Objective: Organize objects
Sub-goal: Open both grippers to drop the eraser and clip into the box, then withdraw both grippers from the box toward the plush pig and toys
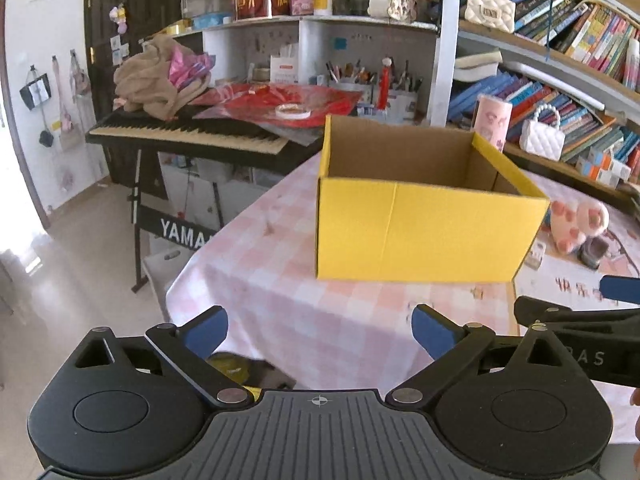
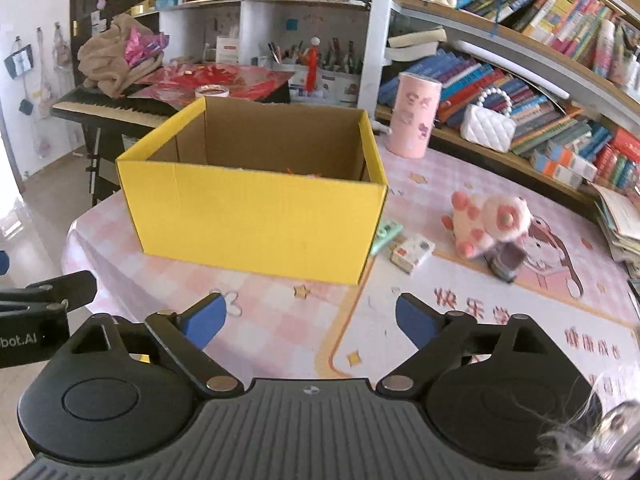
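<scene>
An open yellow cardboard box (image 2: pixel 256 216) stands on the pink checked table (image 2: pixel 304 320); it also shows in the left wrist view (image 1: pixel 420 232). A bit of orange shows inside it. Right of the box lie a green item (image 2: pixel 385 235), a small white carton (image 2: pixel 413 253), a pink plush toy (image 2: pixel 490 220) and a small dark object (image 2: pixel 505 262). The plush also shows in the left wrist view (image 1: pixel 578 222). My left gripper (image 1: pixel 320 334) is open and empty, in front of the box. My right gripper (image 2: pixel 310 326) is open and empty, in front of the box's right corner.
A pink cylinder (image 2: pixel 414 114) stands behind the box. Bookshelves with a white handbag (image 2: pixel 488 126) line the right. A keyboard (image 1: pixel 188 134) with cloth and red papers stands behind left. The table's left edge (image 1: pixel 208 256) drops to the floor. Papers (image 2: pixel 620 220) are stacked at far right.
</scene>
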Demonstrator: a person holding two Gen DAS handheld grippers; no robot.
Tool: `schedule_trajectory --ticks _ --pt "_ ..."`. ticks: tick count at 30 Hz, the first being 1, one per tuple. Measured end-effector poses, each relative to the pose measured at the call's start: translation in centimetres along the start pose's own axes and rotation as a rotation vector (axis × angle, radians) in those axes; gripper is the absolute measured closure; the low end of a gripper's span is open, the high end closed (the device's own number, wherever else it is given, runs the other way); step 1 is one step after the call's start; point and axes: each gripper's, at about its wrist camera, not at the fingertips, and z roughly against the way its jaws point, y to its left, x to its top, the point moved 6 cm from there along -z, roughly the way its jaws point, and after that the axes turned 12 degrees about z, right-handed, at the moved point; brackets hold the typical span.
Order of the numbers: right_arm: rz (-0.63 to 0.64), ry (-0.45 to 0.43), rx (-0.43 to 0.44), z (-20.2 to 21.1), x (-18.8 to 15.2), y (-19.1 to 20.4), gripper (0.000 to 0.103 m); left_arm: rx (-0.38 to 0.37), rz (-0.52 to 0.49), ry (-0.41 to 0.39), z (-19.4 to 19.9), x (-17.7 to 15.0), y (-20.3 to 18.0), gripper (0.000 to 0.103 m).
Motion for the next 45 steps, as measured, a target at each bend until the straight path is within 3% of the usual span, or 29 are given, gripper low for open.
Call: schedule_trajectory --ticks 6,22,36,45 --pt "-0.017 0.017 -0.026 1.5 -1.4 0.2 0.000 -0.020 -0.013 0.020 0.9 -1.0 0.1 0.003" --pt "-0.125 0.051 -0.135 4.6 -5.1 -2.3 0.000 -0.121 -0.091 0.043 1.7 -2.3 -2.5 0.002" --pt "-0.239 0.112 -0.289 7.4 -9.4 -7.1 0.000 -0.277 -0.213 0.097 1.5 -4.4 -9.1 0.002" --pt "-0.285 0.146 -0.326 7.3 -11.2 -10.1 0.000 -0.308 -0.257 0.129 0.6 -5.2 -12.6 0.002"
